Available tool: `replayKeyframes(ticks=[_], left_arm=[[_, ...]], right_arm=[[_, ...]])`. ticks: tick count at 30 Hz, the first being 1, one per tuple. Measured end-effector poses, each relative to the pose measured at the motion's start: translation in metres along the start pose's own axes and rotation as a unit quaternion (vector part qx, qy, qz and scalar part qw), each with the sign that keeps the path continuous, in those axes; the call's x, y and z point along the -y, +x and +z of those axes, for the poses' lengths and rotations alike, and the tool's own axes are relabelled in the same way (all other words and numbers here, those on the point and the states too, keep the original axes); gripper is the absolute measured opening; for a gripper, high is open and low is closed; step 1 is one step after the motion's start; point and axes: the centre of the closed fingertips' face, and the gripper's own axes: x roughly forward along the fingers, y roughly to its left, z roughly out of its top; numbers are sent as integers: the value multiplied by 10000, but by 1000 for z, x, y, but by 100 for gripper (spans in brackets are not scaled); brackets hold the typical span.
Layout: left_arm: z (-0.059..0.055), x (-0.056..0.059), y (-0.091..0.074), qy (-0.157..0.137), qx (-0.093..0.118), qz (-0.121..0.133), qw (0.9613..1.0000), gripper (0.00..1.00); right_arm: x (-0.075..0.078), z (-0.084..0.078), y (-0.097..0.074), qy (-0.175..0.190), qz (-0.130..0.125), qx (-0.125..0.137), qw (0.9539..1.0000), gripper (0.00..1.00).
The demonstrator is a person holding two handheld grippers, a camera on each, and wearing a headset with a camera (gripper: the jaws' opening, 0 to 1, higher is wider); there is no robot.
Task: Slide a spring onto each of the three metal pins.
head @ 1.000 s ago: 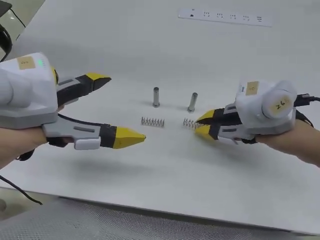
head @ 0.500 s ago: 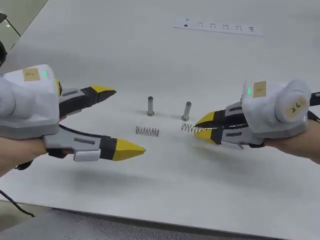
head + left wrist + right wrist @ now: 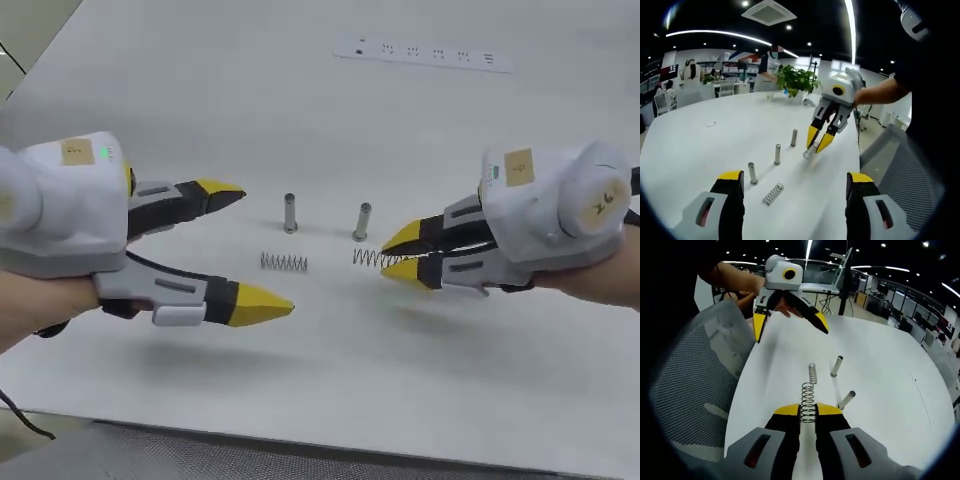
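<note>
your right gripper (image 3: 398,254) has its jaws pressed onto one end of a spring (image 3: 367,258). the rest of the spring sticks out past the yellow tips toward 9 o'clock in the head view. its free end is low over the white desk (image 3: 330,380), and i cannot tell whether it touches. that free end sits just at 6 o'clock of the near pin (image 3: 362,221), which stands upright. the far pin (image 3: 290,213) stands upright at 9 o'clock of it, apart from it. a second spring (image 3: 284,262) lies flat on the desk at 6 o'clock of the far pin.

your left gripper (image 3: 250,245) hovers at 9 o'clock of the second spring, jaws spread wide with nothing between them.

in the left gripper view a third pin (image 3: 794,137) stands in line with the other two. its surface looks ridged, and i cannot tell whether a spring sits on it.

a power strip (image 3: 420,52) lies toward 12 o'clock, well apart from the pins.
</note>
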Motion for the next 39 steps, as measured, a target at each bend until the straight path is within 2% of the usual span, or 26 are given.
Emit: replayKeyframes(ticks=[6,16,26,34,39], left_arm=[[1,6,10,123,-14,-177,9998,74],[0,11,25,288,-134,-464,9984,63],[7,20,41,347,-66,-753,9965,45],[9,27,47,463,-123,-984,9940,31],[12,30,50,494,-111,-1067,9930,27]], right_arm=[[-3,-3,-1,-22,28,-50,10000,8],[-2,2,-4,-32,3,9,10000,8],[-6,9,-5,-1,32,111,9999,8],[-7,17,-8,-53,49,177,9998,8],[-8,19,-7,-54,69,204,9998,8]])
